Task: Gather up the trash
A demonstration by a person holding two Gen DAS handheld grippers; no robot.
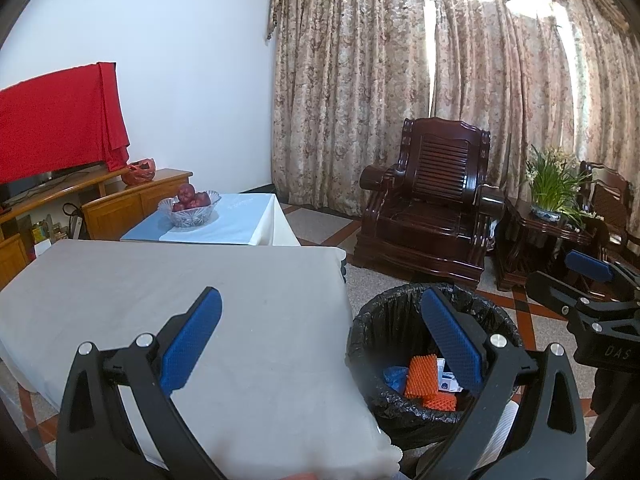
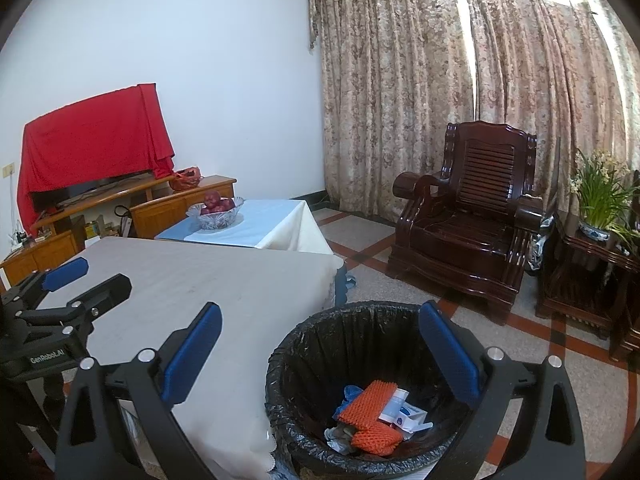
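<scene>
A trash bin with a black liner (image 1: 360, 344) (image 2: 320, 344) stands on the floor at the right of the grey-clothed table (image 1: 200, 280) (image 2: 200, 280). Inside lie orange foam netting (image 1: 420, 376) (image 2: 368, 400), a blue scrap (image 2: 352, 392) and white wrappers (image 2: 404, 408). My left gripper (image 1: 320, 340) is open and empty, over the table's right edge and the bin. My right gripper (image 2: 320, 344) is open and empty above the bin. Each gripper shows in the other's view: the right one (image 1: 576, 280) and the left one (image 2: 80, 276).
A glass bowl of red fruit (image 1: 192, 208) (image 2: 218, 210) sits on a blue-clothed low table (image 1: 248, 220). A dark wooden armchair (image 1: 432, 216) (image 2: 472, 216) and a side table with a potted plant (image 1: 548, 188) (image 2: 596, 200) stand by the curtains. A red-draped TV (image 2: 92, 140) sits on a wooden cabinet.
</scene>
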